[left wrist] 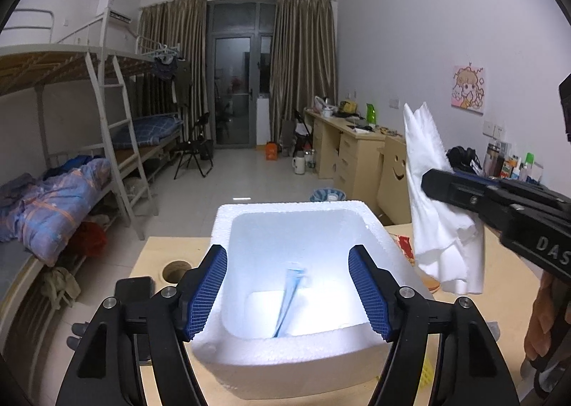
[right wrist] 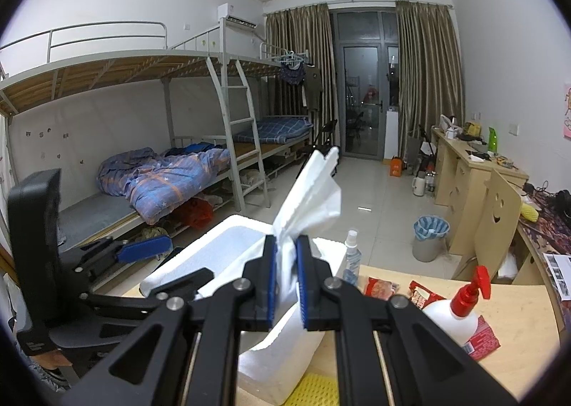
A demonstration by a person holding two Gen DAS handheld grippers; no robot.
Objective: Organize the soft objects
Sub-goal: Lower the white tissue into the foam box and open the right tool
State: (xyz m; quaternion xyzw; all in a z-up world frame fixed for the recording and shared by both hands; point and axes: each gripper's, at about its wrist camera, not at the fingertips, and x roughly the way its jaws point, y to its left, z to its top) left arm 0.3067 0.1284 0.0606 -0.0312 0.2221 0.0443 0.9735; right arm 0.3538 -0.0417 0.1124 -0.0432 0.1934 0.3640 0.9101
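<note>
A white foam box (left wrist: 228, 224) stands on the wooden table, with a blue-and-white item (left wrist: 289, 295) lying inside it. My left gripper (left wrist: 287, 291) is open and empty, its blue pads on either side of the box's near end. My right gripper (right wrist: 286, 279) is shut on a white tissue (right wrist: 310, 188), held in the air just right of the box (right wrist: 214, 245). The tissue (left wrist: 428, 191) and right gripper (left wrist: 428, 184) also show at the right in the left wrist view. The left gripper (right wrist: 142, 249) shows at the left in the right wrist view.
On the table (right wrist: 517, 306) right of the box are a clear spray bottle (right wrist: 351, 259), a white bottle with a red pump (right wrist: 460, 309), red snack packets (right wrist: 382, 286) and a yellow textured item (right wrist: 317, 390). The table has a round hole (left wrist: 176, 268) at the left. Bunk beds stand at the left, desks at the right.
</note>
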